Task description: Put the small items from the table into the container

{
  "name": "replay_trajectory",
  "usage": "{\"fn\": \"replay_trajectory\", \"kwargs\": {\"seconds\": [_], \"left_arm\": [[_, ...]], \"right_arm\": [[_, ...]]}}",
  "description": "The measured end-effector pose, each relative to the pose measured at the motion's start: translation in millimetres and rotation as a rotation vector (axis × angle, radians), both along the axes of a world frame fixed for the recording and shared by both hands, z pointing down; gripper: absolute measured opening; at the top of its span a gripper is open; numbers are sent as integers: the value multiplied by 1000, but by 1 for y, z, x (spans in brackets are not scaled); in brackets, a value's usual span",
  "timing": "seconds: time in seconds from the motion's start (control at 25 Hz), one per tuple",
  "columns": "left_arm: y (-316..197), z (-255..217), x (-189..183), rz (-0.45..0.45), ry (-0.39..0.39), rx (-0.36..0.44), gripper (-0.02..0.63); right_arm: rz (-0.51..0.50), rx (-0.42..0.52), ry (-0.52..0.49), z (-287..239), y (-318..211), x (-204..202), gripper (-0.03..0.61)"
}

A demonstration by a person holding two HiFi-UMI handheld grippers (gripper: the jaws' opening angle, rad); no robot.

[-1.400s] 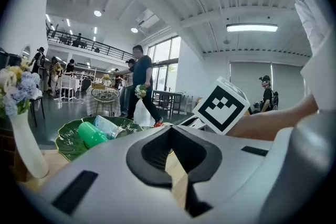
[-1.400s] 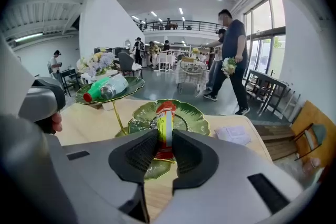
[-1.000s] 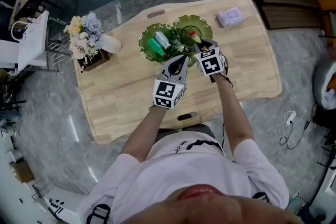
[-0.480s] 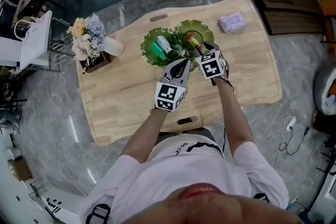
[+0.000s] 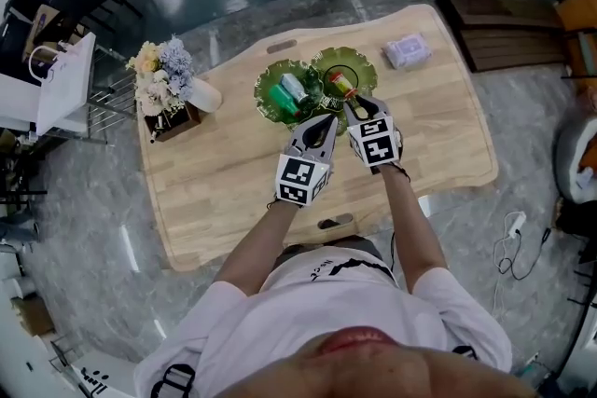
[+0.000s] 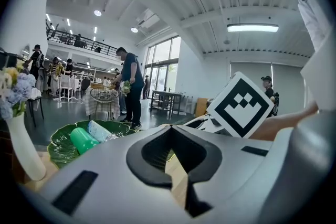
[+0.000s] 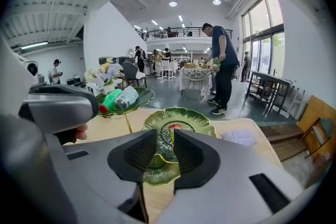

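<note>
Table (image 5: 215, 172): lt natural wood, fine grain. Two leaf-form dishes, both glossy grn w/ veined ribbing: L dish (image 5: 264, 110) & R dish (image 5: 365, 64). R one has a dk ring at centre & a yellowish edge. In L dish: grn bottle (image 5: 279, 98), bright grn w/ red cap; clear bottle (image 5: 295, 87), see-through w/ pale blue tint. In R dish: small item (image 5: 341, 85), red & yellow. Packet (image 5: 407, 50): pale lilac. Bouquet (image 5: 159, 75): pastel mix of yellow, lilac-blue, cream-pink. Vase (image 5: 203, 95): wht. Box (image 5: 174, 118): dk brown. Bench (image 5: 508, 14): dk brown wood. Floor (image 5: 93, 228): grey, glossy, lt streaks. Shirt (image 5: 326, 312): wht w/ blk print.
</note>
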State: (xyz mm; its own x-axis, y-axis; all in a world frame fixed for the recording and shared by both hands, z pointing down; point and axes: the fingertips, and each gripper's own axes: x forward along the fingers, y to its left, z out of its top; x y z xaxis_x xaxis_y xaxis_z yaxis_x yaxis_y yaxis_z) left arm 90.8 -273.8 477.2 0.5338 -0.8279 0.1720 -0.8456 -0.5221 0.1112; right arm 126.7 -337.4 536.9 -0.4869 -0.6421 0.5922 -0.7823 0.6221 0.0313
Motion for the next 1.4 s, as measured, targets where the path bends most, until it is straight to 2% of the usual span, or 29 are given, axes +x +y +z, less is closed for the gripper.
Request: {"fn": "replay_trajectory", "kwargs": {"seconds": [0.24,0.44,1.0,1.4], "left_arm": [[19,-10,-4,32,6,6,6],[43,-18,-9,61,14,10,6],[109,-47,-34,113,47,46,6],[140,-60,-50,125,52,74,6]], "right_arm": [[45,32,-66,-20,34,-3,45],[89,57,-107,-33,65,-8,18],[126,166,-139,-84,144,-37,17],[139,218,-131,-102,179,-52,17]]}}
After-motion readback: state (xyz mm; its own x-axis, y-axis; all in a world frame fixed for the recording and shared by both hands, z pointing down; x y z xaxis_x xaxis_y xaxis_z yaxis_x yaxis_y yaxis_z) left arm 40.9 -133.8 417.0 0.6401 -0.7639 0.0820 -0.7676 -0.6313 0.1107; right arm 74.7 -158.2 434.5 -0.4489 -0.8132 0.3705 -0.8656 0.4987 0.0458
